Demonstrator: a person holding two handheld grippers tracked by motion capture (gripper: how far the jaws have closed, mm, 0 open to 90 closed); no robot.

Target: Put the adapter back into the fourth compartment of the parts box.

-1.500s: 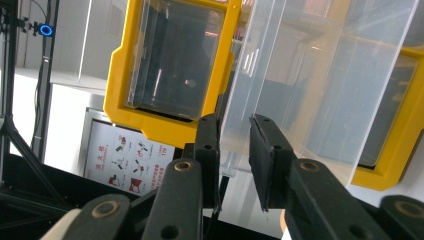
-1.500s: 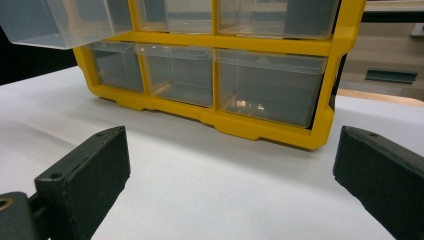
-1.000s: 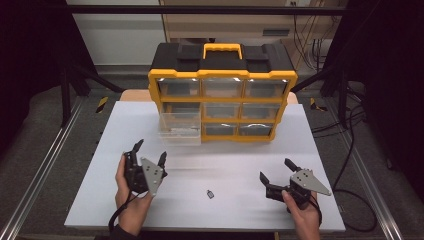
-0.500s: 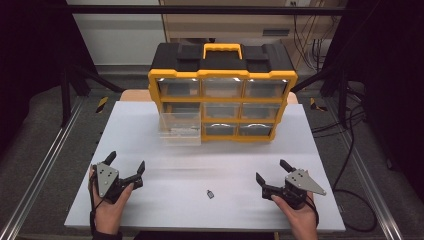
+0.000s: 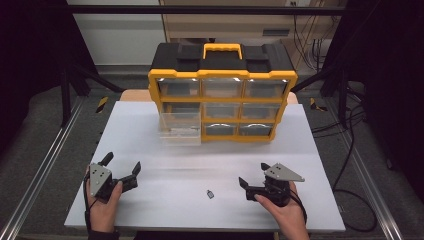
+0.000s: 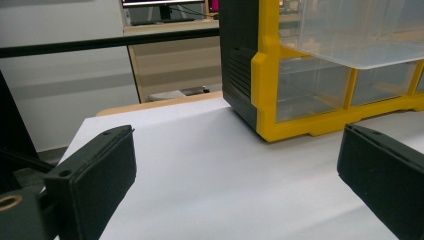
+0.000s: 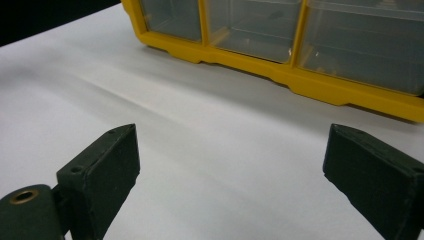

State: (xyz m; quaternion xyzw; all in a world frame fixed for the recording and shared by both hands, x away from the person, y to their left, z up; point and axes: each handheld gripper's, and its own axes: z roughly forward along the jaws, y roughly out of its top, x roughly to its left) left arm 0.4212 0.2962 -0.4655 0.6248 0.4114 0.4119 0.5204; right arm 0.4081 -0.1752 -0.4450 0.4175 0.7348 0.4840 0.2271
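The yellow-and-black drawer organizer (image 5: 222, 92) sits at the table's (image 5: 150, 125) far edge, with one clear drawer (image 5: 180, 129) pulled out holding small, unclear bits. A tiny dark part (image 5: 210, 194) lies between the left gripper (image 5: 121, 168) and right gripper (image 5: 252, 176), both jaws spread and empty. The left gripper view catches the drawer's underside.

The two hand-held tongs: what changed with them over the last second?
The left tongs swung out to the table's left near corner, opening, nothing between them. The right tongs shifted slightly and closed a little, still empty. The small dark part, pulled-out drawer and organizer stayed put.
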